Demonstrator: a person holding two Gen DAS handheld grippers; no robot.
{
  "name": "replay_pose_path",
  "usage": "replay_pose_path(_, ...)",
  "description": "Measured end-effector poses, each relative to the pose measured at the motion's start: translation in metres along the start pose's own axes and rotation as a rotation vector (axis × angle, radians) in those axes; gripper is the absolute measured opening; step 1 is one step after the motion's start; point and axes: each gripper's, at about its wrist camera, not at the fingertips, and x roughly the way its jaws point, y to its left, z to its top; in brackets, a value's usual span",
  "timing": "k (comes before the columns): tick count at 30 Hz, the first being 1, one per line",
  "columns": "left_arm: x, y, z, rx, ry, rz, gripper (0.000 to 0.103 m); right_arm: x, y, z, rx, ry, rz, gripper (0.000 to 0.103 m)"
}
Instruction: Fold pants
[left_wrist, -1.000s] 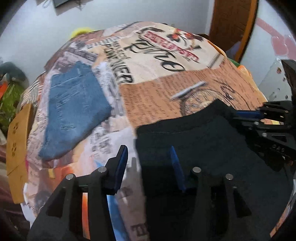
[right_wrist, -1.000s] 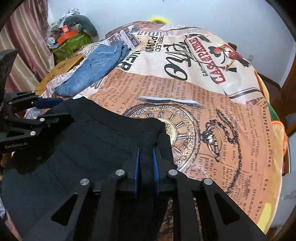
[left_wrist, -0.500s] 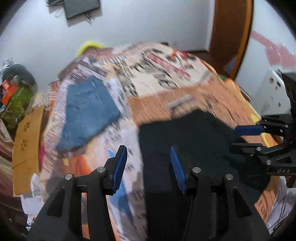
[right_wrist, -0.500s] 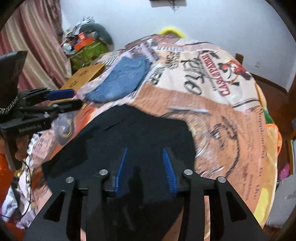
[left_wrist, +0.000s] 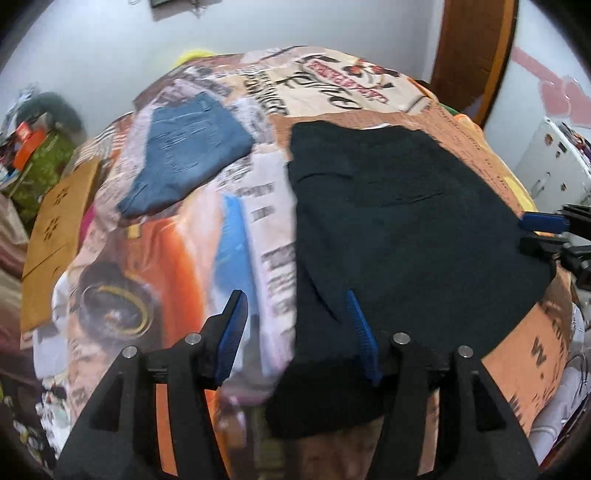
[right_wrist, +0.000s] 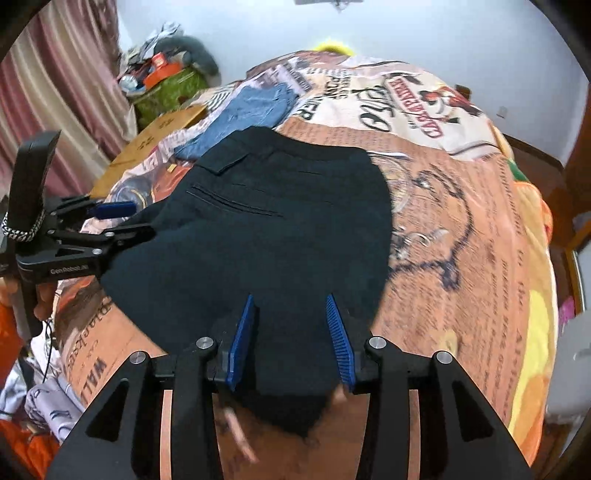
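Left wrist view: the black pants (left_wrist: 406, 229) lie folded on the bed (left_wrist: 166, 266), filling the centre and right of the frame. The left hand-held gripper (left_wrist: 295, 332) sits at the lower centre; its jaws are opening and stand fairly wide. The pants' left edge runs between the blue pads (left_wrist: 231, 332), with neither pad pressing on the fabric. Folded blue jeans (left_wrist: 184, 147) lie at the upper left, well apart from the pants. The right hand-held gripper (left_wrist: 535, 232) enters at the right edge, beside the pants' right side.

Right wrist view: the black pants (right_wrist: 273, 229) occupy the centre of the frame, back pocket facing up. The right hand-held gripper (right_wrist: 290, 332) at the lower centre is moderately apart, with the pants' near edge between the pads, not clamped. The left hand-held gripper (right_wrist: 122, 221) is at the left edge, jaws apart at the pants' corner. The blue jeans (right_wrist: 251, 114) lie at the upper centre-left, just beyond the pants.
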Motion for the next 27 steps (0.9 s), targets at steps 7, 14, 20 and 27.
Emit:
replay_pose_path(7, -0.011, 0.023, -0.017, -0.047, 0.004, 0.126, 0.060, -0.015, -0.019, -0.025, 0.091, -0.014, -0.037, 0.039)
replay_pose_path(14, -0.030, 0.063, -0.014, -0.135, -0.008, 0.125, 0.060, -0.021, -0.040, -0.037, 0.146, 0.002, -0.108, 0.042)
replay_pose_path(20, -0.037, 0.061, 0.021, -0.179, -0.052, 0.017, 0.073, -0.033, -0.054, -0.025, 0.216, -0.033, -0.086, 0.043)
replay_pose_path(27, -0.002, 0.028, 0.063, -0.140, 0.007, -0.129, 0.083, -0.030, -0.046, 0.002, 0.197, -0.083, -0.033, 0.062)
